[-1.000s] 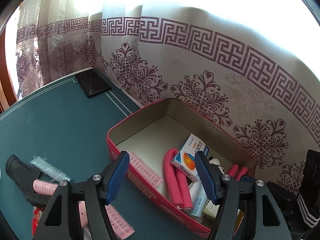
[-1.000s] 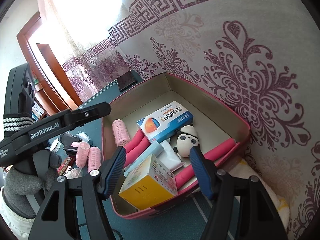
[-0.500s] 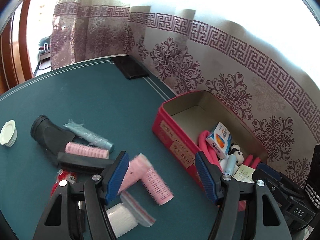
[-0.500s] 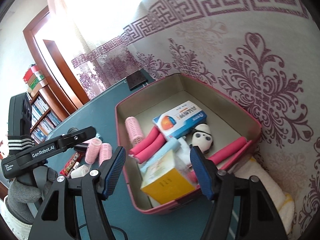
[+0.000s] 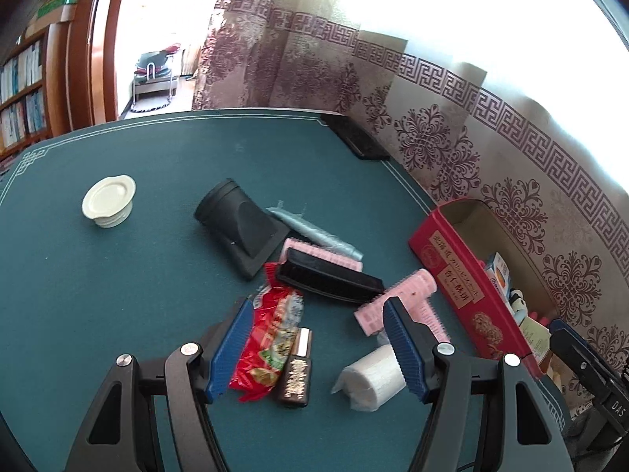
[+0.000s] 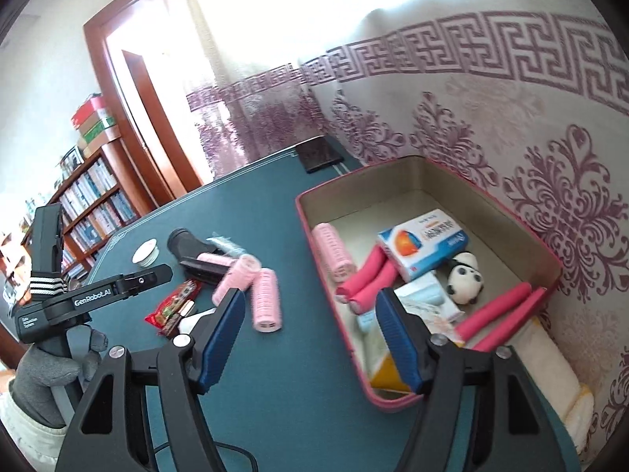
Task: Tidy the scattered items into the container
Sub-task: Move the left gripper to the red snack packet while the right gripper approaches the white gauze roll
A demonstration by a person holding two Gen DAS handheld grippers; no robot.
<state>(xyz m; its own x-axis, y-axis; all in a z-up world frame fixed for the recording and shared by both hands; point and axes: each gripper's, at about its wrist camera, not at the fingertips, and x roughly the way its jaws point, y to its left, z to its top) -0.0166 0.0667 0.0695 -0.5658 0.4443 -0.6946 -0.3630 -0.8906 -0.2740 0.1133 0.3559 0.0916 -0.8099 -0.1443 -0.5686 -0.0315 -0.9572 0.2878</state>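
Left wrist view: the left tongs (image 5: 316, 344) are held spread and empty, tilted down over the red snack packet (image 5: 271, 344); the right tongs (image 6: 308, 334) are spread, empty, beside the red tin box (image 6: 412, 397).

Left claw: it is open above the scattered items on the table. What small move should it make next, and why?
Probably lower the left claw onto the red snack packet and close. The packet lies on the green table between the open, empty jaws, outside the red tin.

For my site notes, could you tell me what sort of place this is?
Most likely a room in a home, perhaps a study: a full bookshelf by a wooden doorway, patterned curtains along a green-topped table, and household odds and ends.
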